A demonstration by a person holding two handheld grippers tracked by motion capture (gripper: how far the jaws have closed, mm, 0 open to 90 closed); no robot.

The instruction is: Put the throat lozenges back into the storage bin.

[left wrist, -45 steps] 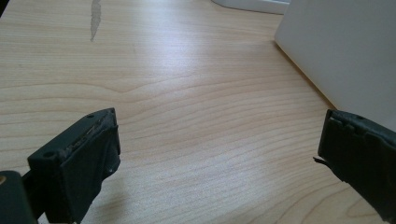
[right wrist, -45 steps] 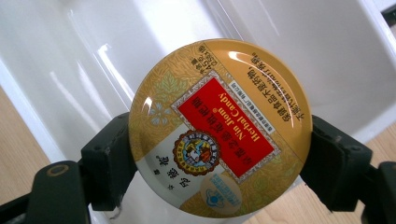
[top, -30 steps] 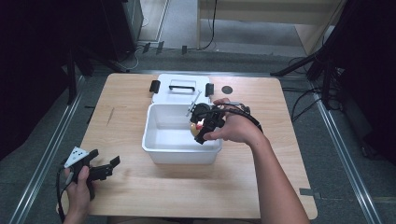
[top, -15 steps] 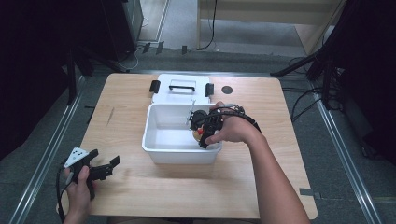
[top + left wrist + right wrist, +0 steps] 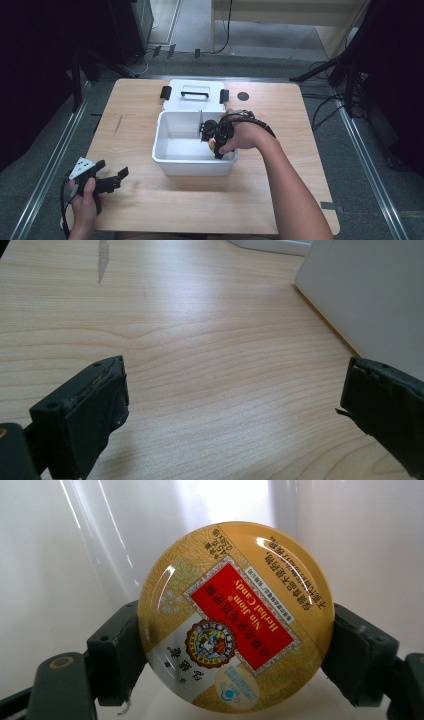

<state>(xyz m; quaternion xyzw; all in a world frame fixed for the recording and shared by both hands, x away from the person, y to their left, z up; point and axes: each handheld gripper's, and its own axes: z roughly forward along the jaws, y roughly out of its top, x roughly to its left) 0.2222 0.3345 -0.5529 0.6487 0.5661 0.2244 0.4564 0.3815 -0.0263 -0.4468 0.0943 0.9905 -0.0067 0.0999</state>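
Left gripper (image 5: 111, 181), held in my left hand (image 5: 86, 201) near the front left corner of the wooden table (image 5: 280, 195), rests low over the wood with its jaws spread wide and nothing between them, just beside the white bin (image 5: 172, 155). Right gripper (image 5: 235, 645), in my right hand (image 5: 246, 138), reaches down inside the bin at its right end and is clamped on the rim of a round yellow candy tin (image 5: 235, 617) with a red label. Beyond the bin lies its white lid (image 5: 195, 102), touching the far wall.
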